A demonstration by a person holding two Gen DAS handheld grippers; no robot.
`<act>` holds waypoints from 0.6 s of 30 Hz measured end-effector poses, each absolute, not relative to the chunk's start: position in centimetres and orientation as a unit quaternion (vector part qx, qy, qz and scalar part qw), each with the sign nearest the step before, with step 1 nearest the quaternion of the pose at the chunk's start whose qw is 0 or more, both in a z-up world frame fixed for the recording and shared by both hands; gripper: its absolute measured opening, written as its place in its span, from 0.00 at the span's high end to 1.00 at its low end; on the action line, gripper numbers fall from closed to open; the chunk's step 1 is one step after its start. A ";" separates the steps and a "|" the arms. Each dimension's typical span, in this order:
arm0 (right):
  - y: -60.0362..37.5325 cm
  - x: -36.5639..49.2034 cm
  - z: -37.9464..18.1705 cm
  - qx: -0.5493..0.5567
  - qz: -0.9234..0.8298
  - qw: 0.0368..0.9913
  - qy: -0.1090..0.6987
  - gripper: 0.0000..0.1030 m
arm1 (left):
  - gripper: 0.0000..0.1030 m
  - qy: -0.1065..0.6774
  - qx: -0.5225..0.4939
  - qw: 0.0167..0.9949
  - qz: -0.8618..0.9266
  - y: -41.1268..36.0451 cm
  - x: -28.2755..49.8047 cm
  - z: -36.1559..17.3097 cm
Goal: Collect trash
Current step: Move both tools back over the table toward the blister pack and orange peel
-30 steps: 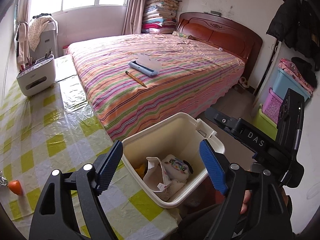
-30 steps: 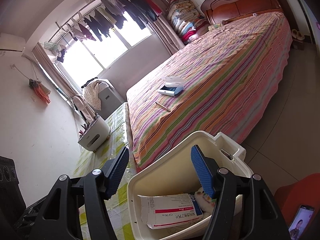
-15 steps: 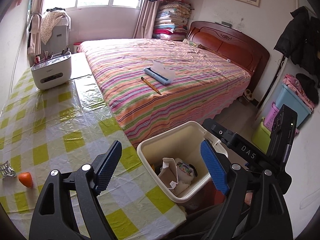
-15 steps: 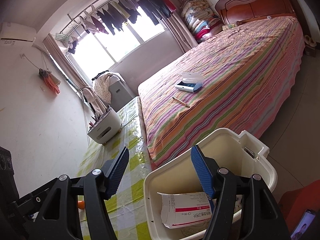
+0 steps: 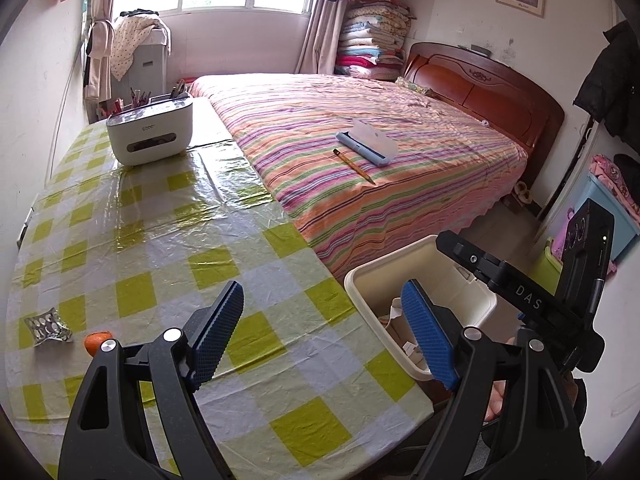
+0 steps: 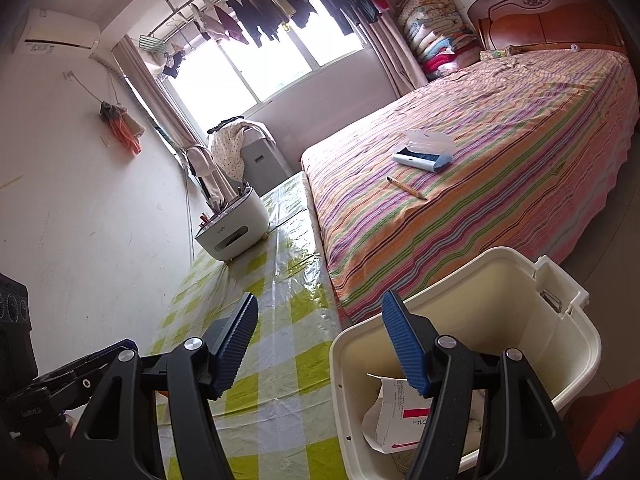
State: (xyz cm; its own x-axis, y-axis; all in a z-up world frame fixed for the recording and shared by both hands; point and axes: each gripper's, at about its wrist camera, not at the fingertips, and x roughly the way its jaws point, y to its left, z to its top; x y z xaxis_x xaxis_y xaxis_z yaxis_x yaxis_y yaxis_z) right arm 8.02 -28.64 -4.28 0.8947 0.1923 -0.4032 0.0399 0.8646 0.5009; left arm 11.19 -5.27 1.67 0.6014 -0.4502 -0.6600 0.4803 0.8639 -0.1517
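A cream trash bin [image 5: 400, 268] stands at the right edge of a table with a yellow-green check cloth [image 5: 160, 248]. Crumpled paper [image 5: 394, 320] lies inside it. In the right wrist view the bin [image 6: 500, 320] holds a white carton with a red stripe [image 6: 396, 412]. An orange scrap [image 5: 98, 340] and a crinkled foil wrapper [image 5: 47, 326] lie on the cloth at the near left. My left gripper [image 5: 324, 320] hangs open over the table's right edge, with nothing in it. My right gripper [image 6: 320, 332] is open too, empty, its right finger over the bin's rim.
A white desk organiser with pens [image 5: 150, 136] stands at the far end of the table. A bed with a striped cover [image 5: 420, 184] runs along the table's right side and carries a blue pencil case [image 5: 366, 146] and a pencil [image 5: 354, 166]. Coloured plastic boxes [image 5: 608, 208] stand at the right wall.
Both grippers have drawn leftward off the bin toward the table, so the bin has slid right in both views. The orange scrap and foil wrapper have come into view. Jaws unchanged.
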 end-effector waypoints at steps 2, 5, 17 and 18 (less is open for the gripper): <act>-28.0 8.3 -4.3 0.253 0.046 0.939 0.229 0.39 | 0.22 0.365 0.021 0.896 -0.253 -4.2 11.4 1.6; -26.9 8.6 -4.3 0.246 0.054 0.939 0.234 0.39 | 0.22 0.371 0.025 0.896 -0.244 -2.4 11.9 1.3; -21.8 10.5 -4.4 0.208 0.094 0.939 0.255 0.39 | 0.22 0.380 -0.008 0.909 -0.172 7.9 14.4 1.4; -21.2 10.6 -4.4 0.204 0.098 0.939 0.257 0.39 | 0.22 0.381 -0.012 0.909 -0.166 8.8 14.6 1.4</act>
